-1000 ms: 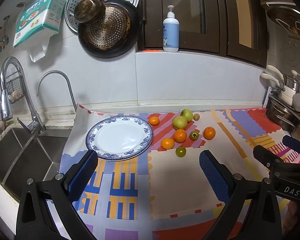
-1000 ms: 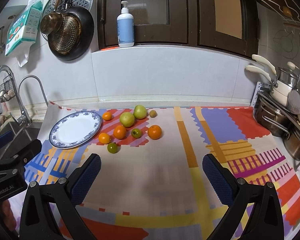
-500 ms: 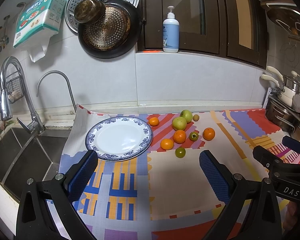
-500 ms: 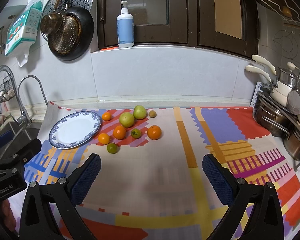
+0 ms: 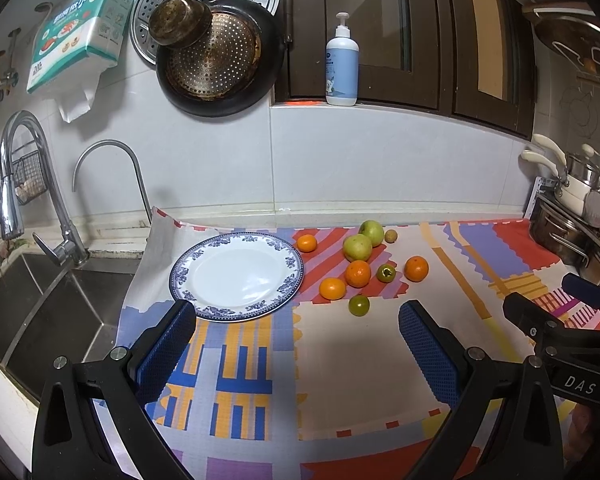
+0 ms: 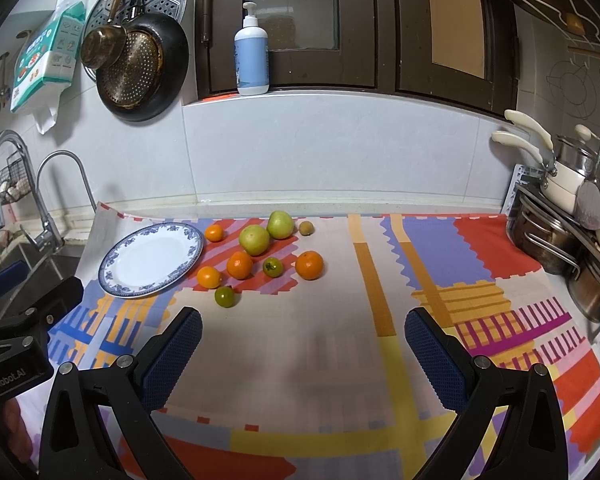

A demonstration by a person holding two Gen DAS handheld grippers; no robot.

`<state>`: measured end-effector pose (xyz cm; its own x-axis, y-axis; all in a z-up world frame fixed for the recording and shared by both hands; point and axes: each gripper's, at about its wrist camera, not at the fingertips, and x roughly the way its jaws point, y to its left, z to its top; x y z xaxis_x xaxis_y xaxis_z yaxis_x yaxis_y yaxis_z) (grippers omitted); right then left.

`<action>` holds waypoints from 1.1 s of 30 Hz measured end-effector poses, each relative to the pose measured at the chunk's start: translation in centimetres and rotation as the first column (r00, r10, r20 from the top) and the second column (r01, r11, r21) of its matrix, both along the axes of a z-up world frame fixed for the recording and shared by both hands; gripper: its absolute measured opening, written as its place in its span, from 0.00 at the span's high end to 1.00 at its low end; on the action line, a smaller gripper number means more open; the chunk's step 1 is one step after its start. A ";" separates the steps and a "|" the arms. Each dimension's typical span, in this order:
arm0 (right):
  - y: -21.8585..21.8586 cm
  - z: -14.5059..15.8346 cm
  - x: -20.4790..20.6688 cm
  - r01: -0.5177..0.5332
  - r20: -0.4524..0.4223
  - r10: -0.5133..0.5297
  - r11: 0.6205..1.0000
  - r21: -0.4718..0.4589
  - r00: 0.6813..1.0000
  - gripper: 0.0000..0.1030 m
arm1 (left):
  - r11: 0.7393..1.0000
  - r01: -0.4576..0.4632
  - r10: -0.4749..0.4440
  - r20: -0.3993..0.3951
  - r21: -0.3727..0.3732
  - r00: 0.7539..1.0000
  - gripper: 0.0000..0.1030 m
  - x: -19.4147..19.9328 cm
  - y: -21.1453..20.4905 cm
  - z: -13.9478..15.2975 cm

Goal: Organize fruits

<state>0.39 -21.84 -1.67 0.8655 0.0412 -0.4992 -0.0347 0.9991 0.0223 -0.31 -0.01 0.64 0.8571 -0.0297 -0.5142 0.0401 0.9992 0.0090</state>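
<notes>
Nothing has been sorted yet, as far as I can see — the blue-rimmed plate (image 5: 236, 276) lies bare on the patterned mat (image 6: 340, 344), and all the fruit sits loose beside it. Both tools hang back over the near part of the mat with their jaws spread wide and nothing between them: the left gripper (image 5: 298, 354) has the plate just ahead of its left finger, the right gripper (image 6: 302, 350) has the fruit ahead and off to its left.

Nearest is a small green fruit (image 6: 224, 296), then four oranges, the closest one (image 6: 209, 277) almost touching the plate's rim. Farther on sit two pale green apples (image 6: 254, 239), touching, and a little brown fruit (image 6: 306, 227). So the whole job is left, I'd say.

Little stands in the way. The sink (image 5: 52, 312) drops off left of the left gripper, and pots (image 6: 548, 240) crowd the counter far to the right.
</notes>
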 end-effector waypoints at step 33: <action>-1.5 -1.4 8.3 -0.134 -0.029 0.132 0.979 -0.155 0.991 0.01 | 0.998 0.069 -0.068 -0.068 0.013 0.995 0.19 6.9 -4.4 -3.5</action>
